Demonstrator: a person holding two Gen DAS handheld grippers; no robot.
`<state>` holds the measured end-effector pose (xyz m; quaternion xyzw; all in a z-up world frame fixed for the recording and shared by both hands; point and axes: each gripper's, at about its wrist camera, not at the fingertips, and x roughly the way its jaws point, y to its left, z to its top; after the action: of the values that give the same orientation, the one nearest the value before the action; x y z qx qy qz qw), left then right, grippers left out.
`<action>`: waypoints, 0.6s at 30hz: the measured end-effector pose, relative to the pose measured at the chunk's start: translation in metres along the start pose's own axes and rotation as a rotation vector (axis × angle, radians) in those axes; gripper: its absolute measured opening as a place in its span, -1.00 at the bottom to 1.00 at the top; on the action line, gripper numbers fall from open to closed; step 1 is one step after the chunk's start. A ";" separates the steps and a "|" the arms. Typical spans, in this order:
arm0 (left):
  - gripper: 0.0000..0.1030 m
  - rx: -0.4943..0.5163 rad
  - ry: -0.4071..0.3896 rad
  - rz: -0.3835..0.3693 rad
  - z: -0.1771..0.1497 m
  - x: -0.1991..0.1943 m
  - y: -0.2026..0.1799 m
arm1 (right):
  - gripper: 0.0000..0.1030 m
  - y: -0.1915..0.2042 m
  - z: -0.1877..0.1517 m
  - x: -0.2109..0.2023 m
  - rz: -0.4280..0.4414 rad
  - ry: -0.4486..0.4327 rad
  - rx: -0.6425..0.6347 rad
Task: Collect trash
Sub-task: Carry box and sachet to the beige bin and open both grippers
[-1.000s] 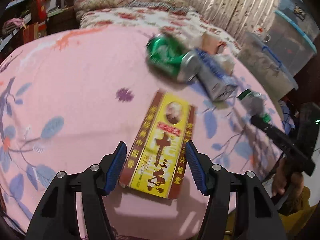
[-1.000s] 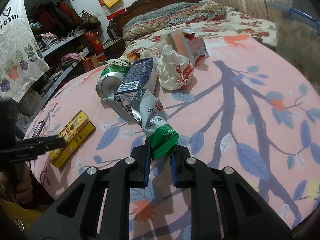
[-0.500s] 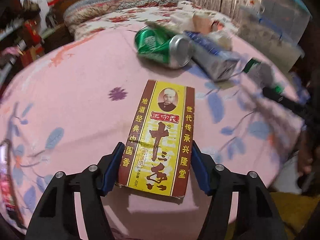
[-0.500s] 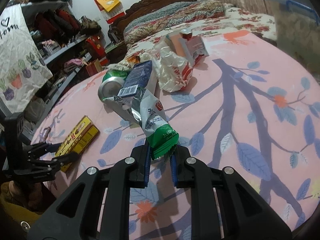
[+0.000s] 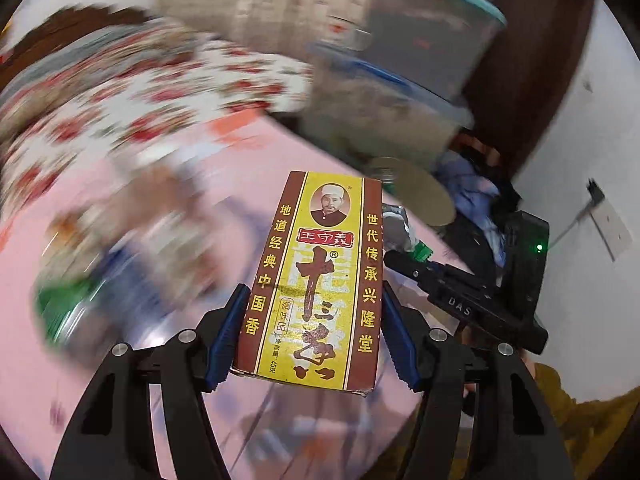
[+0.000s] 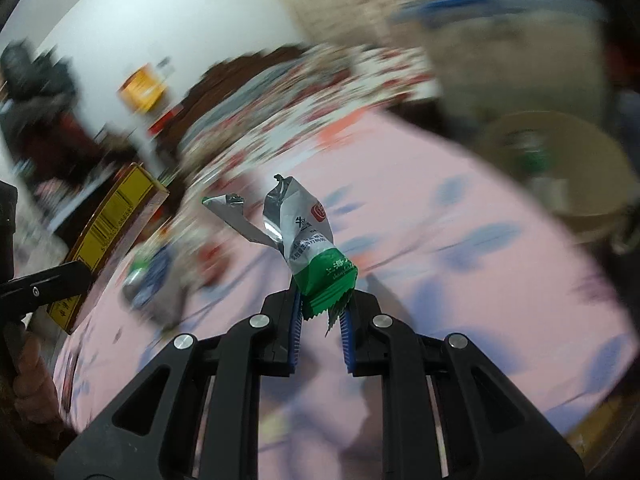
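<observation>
Tongs: left tongs (image 5: 310, 338) grip a yellow box (image 5: 316, 280) across its width; right tongs (image 6: 320, 322), nearly closed, pinch a green wrapper (image 6: 310, 248).

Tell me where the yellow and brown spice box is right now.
The spice box is clamped between the left gripper fingers, lifted above the pink bedspread; the right wrist view shows it at the left edge.

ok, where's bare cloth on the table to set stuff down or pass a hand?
Free: the pink tablecloth on the right, between the wrapper in the right gripper and the tan bin past the table edge. Crowded: the blurred trash pile on the left, near the yellow box in the left gripper.
</observation>
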<state>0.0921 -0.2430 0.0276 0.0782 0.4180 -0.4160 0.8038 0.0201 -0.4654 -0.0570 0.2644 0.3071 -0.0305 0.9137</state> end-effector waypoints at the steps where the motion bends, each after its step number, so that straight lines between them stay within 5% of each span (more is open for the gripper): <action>1: 0.17 0.039 0.018 -0.035 0.021 0.024 -0.016 | -0.63 -0.022 0.010 -0.005 -0.036 -0.021 0.044; 10: 0.21 0.136 0.187 -0.158 0.131 0.196 -0.114 | -0.54 -0.158 0.074 0.001 -0.282 -0.043 0.245; 12: 0.44 0.130 0.222 -0.128 0.144 0.227 -0.124 | -0.20 -0.173 0.080 0.008 -0.297 -0.028 0.282; 13: 0.46 0.112 0.236 -0.094 0.146 0.239 -0.126 | 0.29 -0.179 0.083 0.009 -0.299 -0.032 0.305; 14: 0.46 0.102 0.242 -0.084 0.147 0.243 -0.126 | 0.42 -0.183 0.082 0.005 -0.296 -0.058 0.330; 18: 0.46 0.087 0.202 -0.090 0.138 0.226 -0.119 | 0.41 -0.176 0.075 -0.012 -0.331 -0.150 0.301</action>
<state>0.1574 -0.5206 -0.0242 0.1360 0.4816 -0.4593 0.7339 0.0130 -0.6550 -0.0817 0.3408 0.2697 -0.2451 0.8666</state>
